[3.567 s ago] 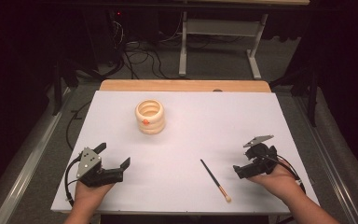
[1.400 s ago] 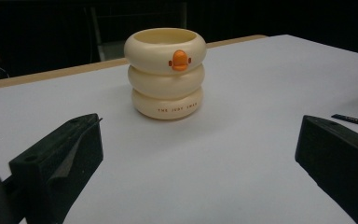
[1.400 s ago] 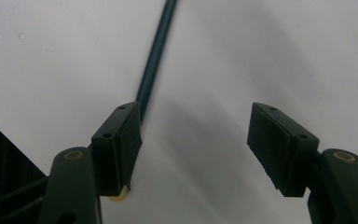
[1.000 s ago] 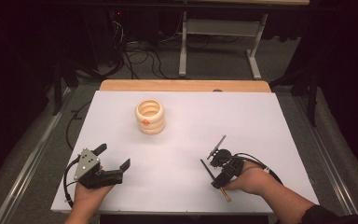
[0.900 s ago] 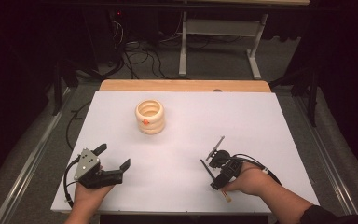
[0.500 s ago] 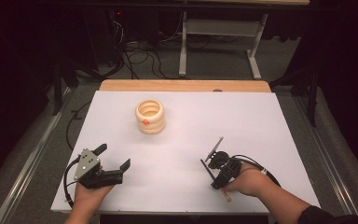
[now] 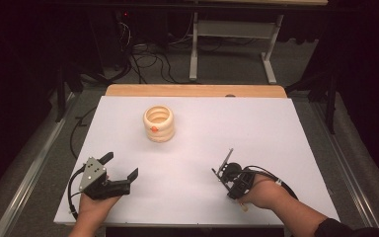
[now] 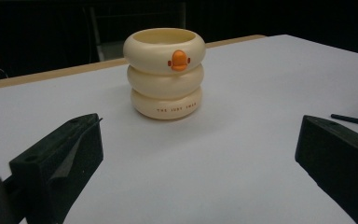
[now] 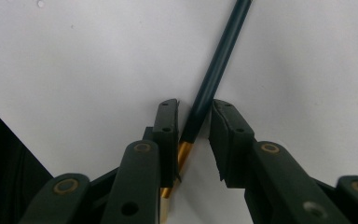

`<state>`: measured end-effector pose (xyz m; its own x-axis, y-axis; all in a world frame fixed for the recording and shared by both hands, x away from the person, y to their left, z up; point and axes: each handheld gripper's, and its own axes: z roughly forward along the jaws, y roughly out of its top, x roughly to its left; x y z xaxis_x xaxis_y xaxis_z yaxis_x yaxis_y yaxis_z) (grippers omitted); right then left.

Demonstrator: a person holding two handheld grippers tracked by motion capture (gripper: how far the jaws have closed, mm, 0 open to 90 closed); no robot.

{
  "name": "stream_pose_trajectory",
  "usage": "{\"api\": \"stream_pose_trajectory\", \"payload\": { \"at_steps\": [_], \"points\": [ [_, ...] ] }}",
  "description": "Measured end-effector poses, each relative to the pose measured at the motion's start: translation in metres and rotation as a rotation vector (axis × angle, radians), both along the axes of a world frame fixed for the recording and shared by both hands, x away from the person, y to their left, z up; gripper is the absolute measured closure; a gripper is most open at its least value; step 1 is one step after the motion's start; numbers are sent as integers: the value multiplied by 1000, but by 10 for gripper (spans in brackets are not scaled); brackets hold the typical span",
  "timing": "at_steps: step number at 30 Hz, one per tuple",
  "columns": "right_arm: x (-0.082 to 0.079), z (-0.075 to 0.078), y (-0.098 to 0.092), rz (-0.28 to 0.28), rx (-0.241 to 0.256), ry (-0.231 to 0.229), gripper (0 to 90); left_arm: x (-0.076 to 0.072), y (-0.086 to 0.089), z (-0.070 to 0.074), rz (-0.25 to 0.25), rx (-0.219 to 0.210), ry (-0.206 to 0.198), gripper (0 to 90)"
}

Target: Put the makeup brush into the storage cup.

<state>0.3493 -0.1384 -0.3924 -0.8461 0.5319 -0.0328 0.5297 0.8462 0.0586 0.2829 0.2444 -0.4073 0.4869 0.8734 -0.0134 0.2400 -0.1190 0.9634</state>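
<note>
The brush [image 9: 214, 70] is dark teal with a gold band; the cup [image 8: 165, 74] is cream (orange beak, tiny lettering).

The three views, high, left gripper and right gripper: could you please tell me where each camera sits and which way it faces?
High view: above the person's side, looking forward and down on the white table; both forearms, the left gripper and the right gripper show.
Left gripper view: low over the table, facing the cream ringed cup between its wide-apart jaws.
Right gripper view: pointing down at the table, jaws either side of the brush, a small gap at one side.
Shared: the high and left gripper views both show the cup; all show the brush.
</note>
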Motion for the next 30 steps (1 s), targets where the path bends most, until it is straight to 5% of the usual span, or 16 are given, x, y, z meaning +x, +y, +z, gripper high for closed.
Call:
{"api": "stream_pose_trajectory", "payload": {
  "at_steps": [12, 30],
  "points": [
    [3, 0, -1, -15, -3, -6, 846, -1, -1, 0, 5, 2, -3, 14],
    [7, -1, -1, 7, -15, 13, 856, -3, -3, 1, 1, 8, -12, 14]
  ]
}}
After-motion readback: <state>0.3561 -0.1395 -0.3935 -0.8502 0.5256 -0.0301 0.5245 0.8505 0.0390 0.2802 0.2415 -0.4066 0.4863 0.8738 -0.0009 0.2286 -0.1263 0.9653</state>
